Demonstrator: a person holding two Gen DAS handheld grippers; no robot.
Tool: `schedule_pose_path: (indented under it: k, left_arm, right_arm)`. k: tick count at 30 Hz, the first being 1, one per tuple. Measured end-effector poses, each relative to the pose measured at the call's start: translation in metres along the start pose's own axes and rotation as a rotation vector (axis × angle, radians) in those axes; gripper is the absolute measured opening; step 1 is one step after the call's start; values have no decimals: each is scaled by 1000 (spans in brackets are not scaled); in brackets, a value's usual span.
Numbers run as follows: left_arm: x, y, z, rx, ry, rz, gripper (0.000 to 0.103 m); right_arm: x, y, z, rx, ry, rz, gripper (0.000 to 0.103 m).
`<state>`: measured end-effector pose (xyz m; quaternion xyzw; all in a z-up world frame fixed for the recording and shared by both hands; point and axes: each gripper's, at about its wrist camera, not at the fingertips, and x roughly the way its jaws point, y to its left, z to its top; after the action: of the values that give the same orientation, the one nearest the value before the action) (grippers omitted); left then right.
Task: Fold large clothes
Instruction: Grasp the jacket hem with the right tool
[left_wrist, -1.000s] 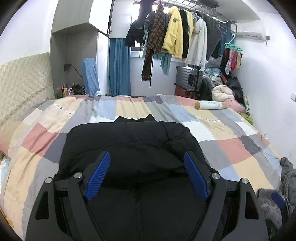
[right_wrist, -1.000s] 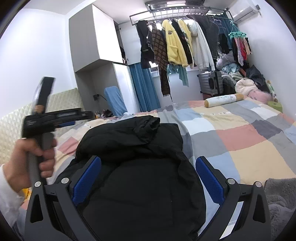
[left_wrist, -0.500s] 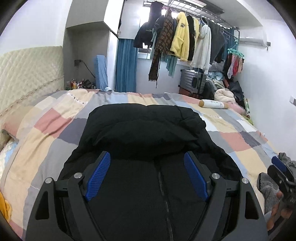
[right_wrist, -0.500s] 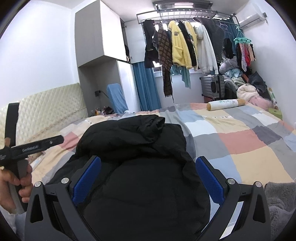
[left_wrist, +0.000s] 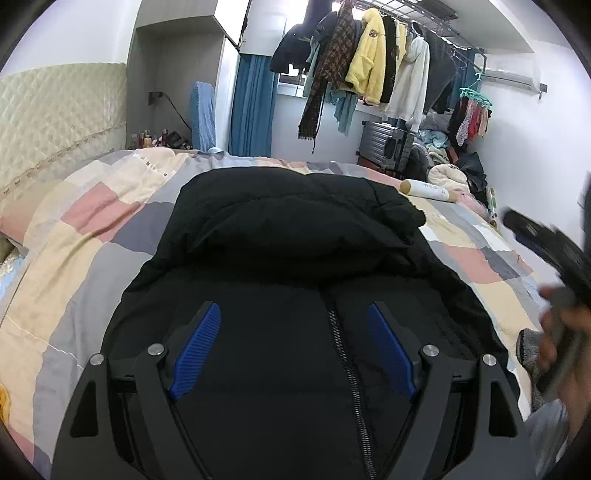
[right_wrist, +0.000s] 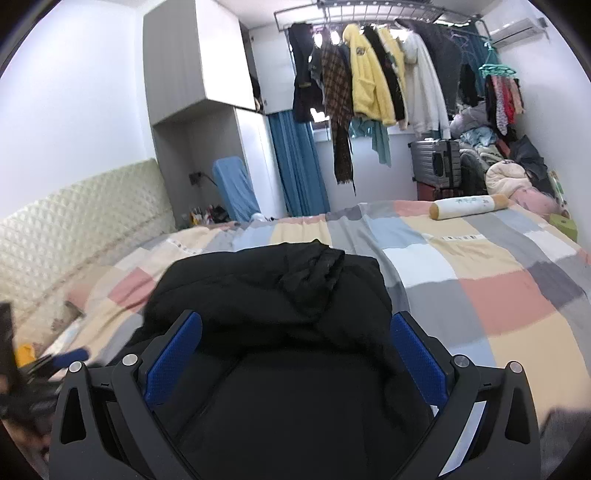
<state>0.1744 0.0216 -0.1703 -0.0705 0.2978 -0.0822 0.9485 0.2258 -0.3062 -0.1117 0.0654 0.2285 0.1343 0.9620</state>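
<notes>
Black jacket (left_wrist: 295, 240) is lying across the bedspread (left_wrist: 92, 236), which is showing checks of pink, cream, grey and pale blue; blue pads (left_wrist: 197, 347) are showing on black grippers.

A: What does the left tool (left_wrist: 293, 349) look like?
B: Matte black frame, silver round screws at the joints, ribbed blue pads (left_wrist: 195, 350) inside each finger

A: And the right tool (right_wrist: 295, 360)?
B: Same black build, silver screws, blue pads (right_wrist: 415, 360) with a fine dotted texture
</notes>
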Motion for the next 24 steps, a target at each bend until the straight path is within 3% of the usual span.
schedule_pose_path:
  k: [7,15,19,22,24]
  left_arm:
    - [15,15,-5,-27,28,13,82]
    - [36,31,-13,-65,67,26,82]
    - [46,35,-16,-71,84,41,82]
    - [49,33,-17,-59,92,44,82]
    - [50,32,-18,-57,96,41,82]
  right_arm:
    - [97,-43,6,130,111,25,99]
    - [155,-65,7,142,139,24,94]
    - [173,-71,3,187,165,76,78]
    - [177,-63,0,160,188,104,36]
    - [167,-47,5,74,155,79,25]
